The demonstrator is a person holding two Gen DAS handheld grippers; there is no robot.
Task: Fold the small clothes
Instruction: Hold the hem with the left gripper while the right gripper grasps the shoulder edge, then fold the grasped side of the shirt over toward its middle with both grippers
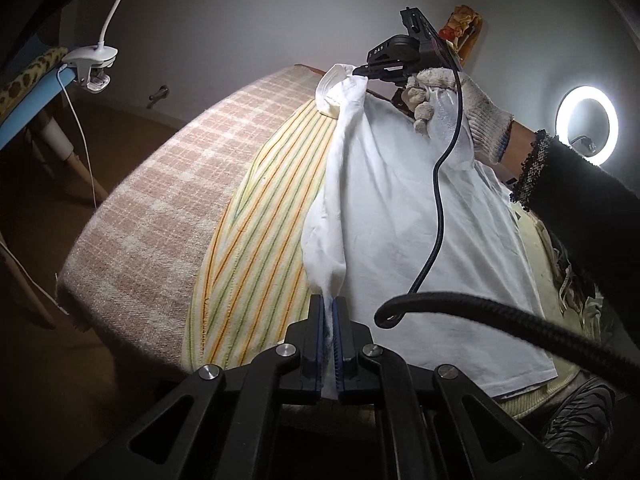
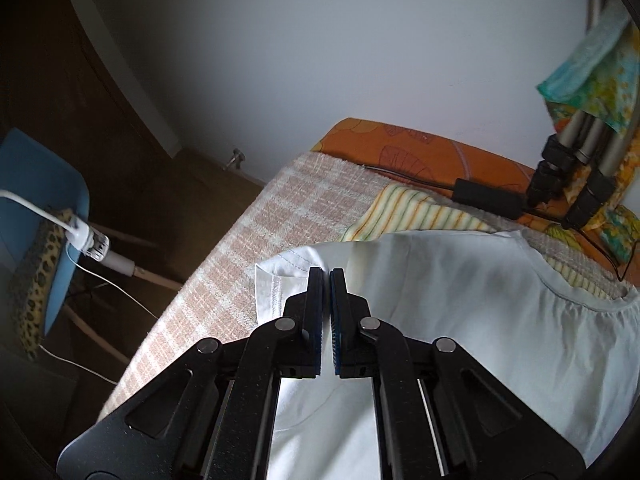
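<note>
Right now a white T-shirt (image 1: 400,216) is held up over a bed, stretched between two grippers. The left gripper (image 1: 329,308) is pinched tight on a bunched bit of the shirt's edge, with the cloth squeezed between its blue pads. The right gripper (image 1: 360,71), held by a gloved hand (image 1: 452,104), is farther off toward the head of the bed and is closed on the shirt near its collar. In the right wrist view the right gripper (image 2: 326,276) has its fingers almost together, with a fold of white cloth between them near a sleeve hem. So the held edge of the shirt runs as a long line from one gripper to the other, along the bed. The rest of the shirt hangs down on the right side of that line and drapes toward the person. Under it lies a striped yellow cloth (image 1: 256,248) on top of a pink checked blanket (image 1: 152,208). To the left of the shirt the blanket is bare up to the bed's left edge, so I think there is good room there to lay the shirt down flat. Both grippers would need to move together to keep the edge straight. A black cable (image 1: 440,200) hangs in front of the shirt and could snag on it.
</note>
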